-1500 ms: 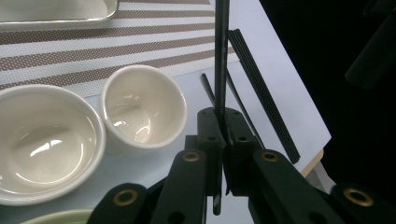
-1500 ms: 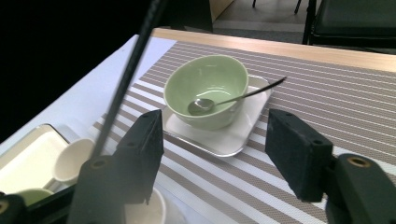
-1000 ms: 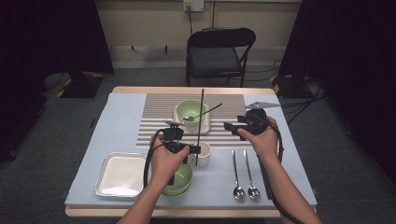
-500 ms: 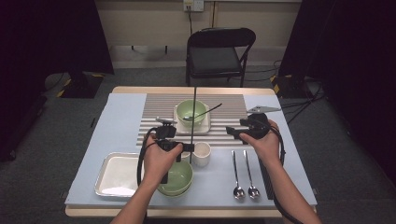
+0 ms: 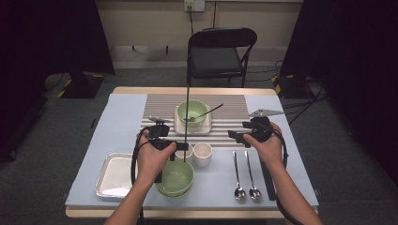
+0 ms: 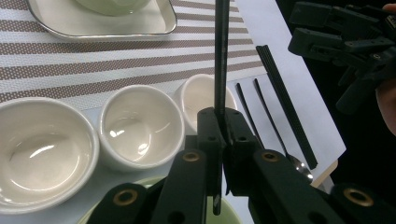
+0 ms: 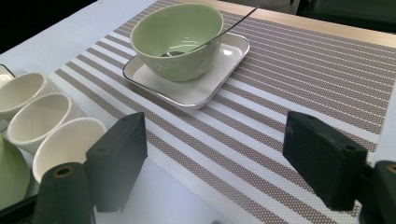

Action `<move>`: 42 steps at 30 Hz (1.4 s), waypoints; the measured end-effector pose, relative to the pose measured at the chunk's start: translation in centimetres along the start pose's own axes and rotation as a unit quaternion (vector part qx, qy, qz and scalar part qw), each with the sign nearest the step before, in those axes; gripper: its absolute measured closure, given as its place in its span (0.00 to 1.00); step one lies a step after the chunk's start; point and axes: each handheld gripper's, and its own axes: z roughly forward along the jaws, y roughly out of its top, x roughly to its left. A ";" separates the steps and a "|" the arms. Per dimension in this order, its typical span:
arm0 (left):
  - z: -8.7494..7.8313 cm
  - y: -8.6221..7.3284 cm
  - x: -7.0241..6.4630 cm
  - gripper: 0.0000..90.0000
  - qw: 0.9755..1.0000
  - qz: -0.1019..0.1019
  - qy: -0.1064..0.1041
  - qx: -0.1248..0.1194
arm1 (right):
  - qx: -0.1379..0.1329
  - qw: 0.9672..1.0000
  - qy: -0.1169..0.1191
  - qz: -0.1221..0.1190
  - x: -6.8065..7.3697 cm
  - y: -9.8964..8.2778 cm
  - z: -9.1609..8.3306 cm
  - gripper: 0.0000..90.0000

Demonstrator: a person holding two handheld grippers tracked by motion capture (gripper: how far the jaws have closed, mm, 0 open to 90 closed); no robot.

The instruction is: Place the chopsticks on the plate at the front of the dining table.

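This looks like a recording studio or lab set up as a dining spot. Black curtains (image 5: 56, 37) hang on both sides, grey carpet (image 5: 51, 117) covers the floor, and cables (image 5: 300, 101) run along it to a wall socket (image 5: 195, 4). A folding chair (image 5: 220, 51) stands at the far edge of the surface (image 5: 117, 112), which carries a striped placemat (image 5: 234, 105).

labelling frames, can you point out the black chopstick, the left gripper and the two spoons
black chopstick (image 6: 221, 56): left gripper view, on its upright shaft.
left gripper (image 6: 223, 122): left gripper view, between the jaw tips clamping the stick.
two spoons (image 5: 240, 193): high view, bowl of the left-hand spoon.
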 end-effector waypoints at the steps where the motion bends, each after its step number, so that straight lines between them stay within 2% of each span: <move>1: -0.1 0.0 0.1 0.97 1.000 -0.002 -0.001 0.000 | 0.000 1.000 0.000 0.000 -0.1 -0.1 0.0 0.23; 15: -0.8 0.5 1.0 0.97 1.000 -0.011 0.013 -0.003 | 0.013 1.000 -0.014 0.005 -1.2 -1.3 -0.4 0.23; 24: -1.3 0.6 1.9 0.97 1.000 -0.018 0.020 -0.005 | 0.014 1.000 -0.024 0.010 -2.2 -2.3 -0.7 0.23; 34: -1.8 0.7 2.4 0.97 0.999 -0.025 0.027 -0.007 | 0.012 0.999 -0.037 0.017 -3.2 -3.4 -1.2 0.23; 36: -1.9 0.7 2.5 0.97 0.999 -0.021 0.034 -0.007 | 0.013 0.999 -0.041 0.021 -3.4 -3.7 -1.3 0.24; 42: -2.1 0.8 2.7 0.97 0.999 -0.021 0.032 -0.006 | 0.016 0.998 -0.050 0.025 -4.1 -4.6 -1.5 0.24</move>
